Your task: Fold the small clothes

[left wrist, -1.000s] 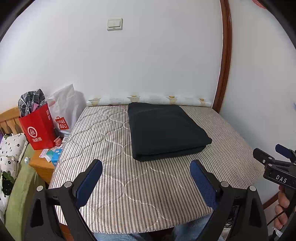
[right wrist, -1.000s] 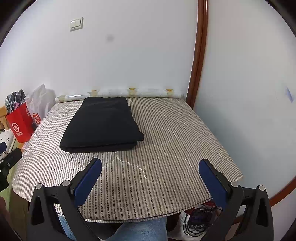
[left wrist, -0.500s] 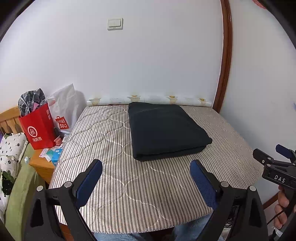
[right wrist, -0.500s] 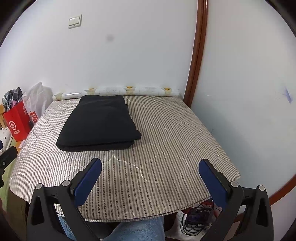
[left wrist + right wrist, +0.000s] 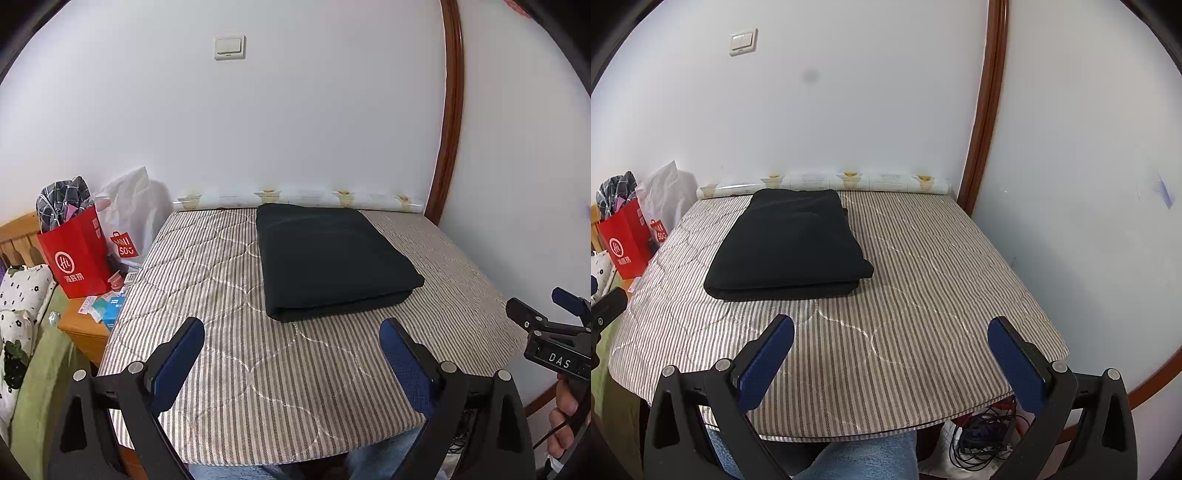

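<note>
A: Left gripper (image 5: 291,350), right gripper (image 5: 891,349)?
B: Fingers spread wide, holding nothing.
A: Folded black garment (image 5: 332,258)?
B: Ahead of both fingers, flat on striped tabletop (image 5: 258,387), untouched.

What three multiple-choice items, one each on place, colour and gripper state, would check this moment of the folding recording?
1. Where does the folded garment lie?
A. on the striped table cover
B. in the red bag
C. on the floor

2. What colour is the garment?
A. white
B. red
C. black

3. How is the left gripper?
A. shut on the garment
B. open, holding nothing
C. shut on the bag

Answers: 1 A, it rests flat on the cover near the wall. 2 C, the cloth is uniformly dark. 3 B, its pads stand wide apart above bare cover; the right gripper likewise.
</note>
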`<act>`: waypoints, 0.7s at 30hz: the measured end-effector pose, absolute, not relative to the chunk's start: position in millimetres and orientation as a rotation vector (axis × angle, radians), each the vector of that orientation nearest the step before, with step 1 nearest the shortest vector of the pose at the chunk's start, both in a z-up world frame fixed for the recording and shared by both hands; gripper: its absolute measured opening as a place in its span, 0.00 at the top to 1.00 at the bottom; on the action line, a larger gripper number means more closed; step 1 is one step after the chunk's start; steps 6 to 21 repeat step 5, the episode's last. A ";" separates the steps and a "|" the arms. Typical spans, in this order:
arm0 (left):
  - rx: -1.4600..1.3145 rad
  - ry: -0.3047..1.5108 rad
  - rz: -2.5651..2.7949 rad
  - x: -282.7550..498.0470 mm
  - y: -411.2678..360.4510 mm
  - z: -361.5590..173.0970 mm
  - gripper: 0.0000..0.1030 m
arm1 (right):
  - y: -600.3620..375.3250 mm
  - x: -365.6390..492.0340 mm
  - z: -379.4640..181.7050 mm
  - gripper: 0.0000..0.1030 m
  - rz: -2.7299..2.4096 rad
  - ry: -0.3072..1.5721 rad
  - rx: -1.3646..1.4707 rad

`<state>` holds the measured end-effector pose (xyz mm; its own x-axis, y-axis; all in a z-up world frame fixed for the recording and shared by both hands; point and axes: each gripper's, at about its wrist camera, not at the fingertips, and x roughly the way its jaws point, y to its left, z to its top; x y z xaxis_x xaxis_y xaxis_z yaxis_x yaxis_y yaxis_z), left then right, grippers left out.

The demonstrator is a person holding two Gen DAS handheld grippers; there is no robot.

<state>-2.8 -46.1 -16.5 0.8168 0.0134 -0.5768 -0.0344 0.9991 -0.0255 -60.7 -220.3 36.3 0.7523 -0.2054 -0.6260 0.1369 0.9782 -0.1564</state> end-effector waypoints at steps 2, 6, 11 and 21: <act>-0.037 0.614 0.028 -2.0 -45.5 -16.6 0.07 | -219.0 -61.1 37.2 0.00 -0.189 0.692 -0.105; -0.045 0.611 0.031 1.3 -43.0 -17.1 0.07 | -217.7 -61.6 39.4 0.00 -0.183 0.685 -0.104; -0.045 0.611 0.031 1.3 -43.0 -17.1 0.07 | -217.7 -61.6 39.4 0.00 -0.183 0.685 -0.104; -0.045 0.611 0.031 1.3 -43.0 -17.1 0.07 | -217.7 -61.6 39.4 0.00 -0.183 0.685 -0.104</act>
